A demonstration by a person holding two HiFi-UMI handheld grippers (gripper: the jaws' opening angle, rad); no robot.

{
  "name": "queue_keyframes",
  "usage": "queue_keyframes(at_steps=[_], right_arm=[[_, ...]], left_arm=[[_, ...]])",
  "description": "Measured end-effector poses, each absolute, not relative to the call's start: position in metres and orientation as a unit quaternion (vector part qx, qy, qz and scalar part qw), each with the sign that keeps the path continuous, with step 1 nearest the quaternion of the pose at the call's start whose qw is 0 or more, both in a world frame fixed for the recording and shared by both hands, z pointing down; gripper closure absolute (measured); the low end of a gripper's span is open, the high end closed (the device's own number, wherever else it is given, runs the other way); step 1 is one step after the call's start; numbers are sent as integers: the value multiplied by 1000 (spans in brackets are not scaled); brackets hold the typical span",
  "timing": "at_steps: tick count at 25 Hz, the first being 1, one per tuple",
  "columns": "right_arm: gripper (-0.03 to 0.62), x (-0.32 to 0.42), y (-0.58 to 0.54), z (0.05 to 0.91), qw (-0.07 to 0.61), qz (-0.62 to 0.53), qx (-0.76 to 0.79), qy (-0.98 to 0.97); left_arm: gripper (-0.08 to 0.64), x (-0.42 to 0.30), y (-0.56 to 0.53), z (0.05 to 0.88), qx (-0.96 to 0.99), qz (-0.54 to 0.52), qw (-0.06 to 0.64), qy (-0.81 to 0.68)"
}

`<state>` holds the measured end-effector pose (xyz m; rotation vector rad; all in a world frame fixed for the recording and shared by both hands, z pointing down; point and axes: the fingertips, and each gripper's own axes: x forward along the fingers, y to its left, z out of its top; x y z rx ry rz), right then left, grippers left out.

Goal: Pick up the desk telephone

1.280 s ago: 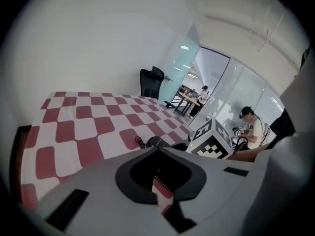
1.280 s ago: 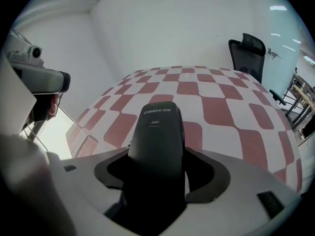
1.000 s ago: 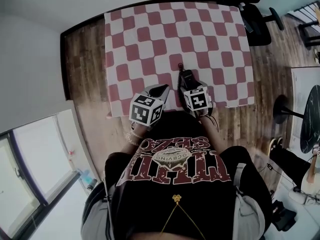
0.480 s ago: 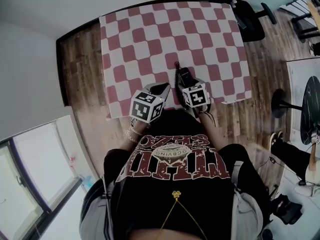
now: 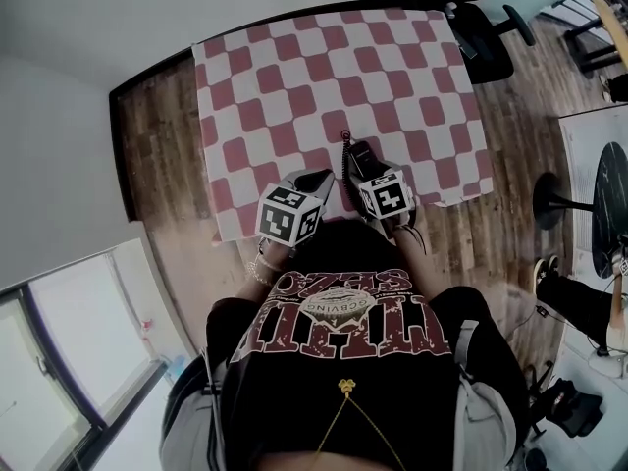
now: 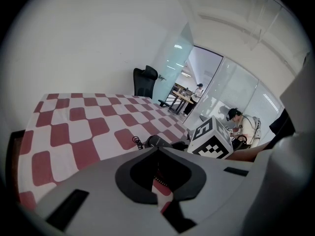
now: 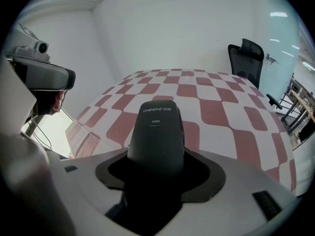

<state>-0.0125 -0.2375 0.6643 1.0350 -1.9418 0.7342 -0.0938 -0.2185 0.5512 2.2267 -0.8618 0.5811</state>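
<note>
A black telephone handset (image 5: 359, 155) lies low over the near edge of the red-and-white checked table (image 5: 294, 77). Its coiled cord (image 5: 344, 141) runs off its far end. My right gripper (image 5: 367, 168) is shut on the handset (image 7: 156, 132), which fills the space between the jaws and points out over the cloth. My left gripper (image 5: 316, 179) sits just left of it, with its jaws together and nothing between them. In the left gripper view (image 6: 157, 154) the handset (image 6: 160, 141), the cord (image 6: 137, 142) and the right gripper's marker cube (image 6: 211, 139) show to the right. No phone base is in view.
A black office chair (image 5: 471, 23) stands past the table's far right corner. Wood floor (image 5: 157, 145) surrounds the table. A black round stand (image 5: 554, 199) and a dark round table (image 5: 610, 204) are at the right. Glass walls with people behind them show in the left gripper view.
The head view has shifted slightly. Both grippers and the handset keep nearly the same place at the table's near edge.
</note>
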Motion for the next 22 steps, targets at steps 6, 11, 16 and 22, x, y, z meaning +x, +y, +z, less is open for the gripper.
queue_keyframes(at_steps=[6, 11, 16, 22], right_arm=[[302, -16, -233, 650, 400, 290, 395, -775], [302, -20, -226, 641, 404, 286, 381, -781], [302, -21, -224, 632, 401, 283, 375, -786], [302, -23, -225, 618, 390, 281, 371, -794]], left_arm=[[552, -89, -218, 551, 856, 222, 336, -326], [552, -86, -216, 552, 854, 218, 342, -326], [552, -84, -215, 555, 852, 218, 347, -327], [552, -83, -217, 557, 850, 217, 349, -331]])
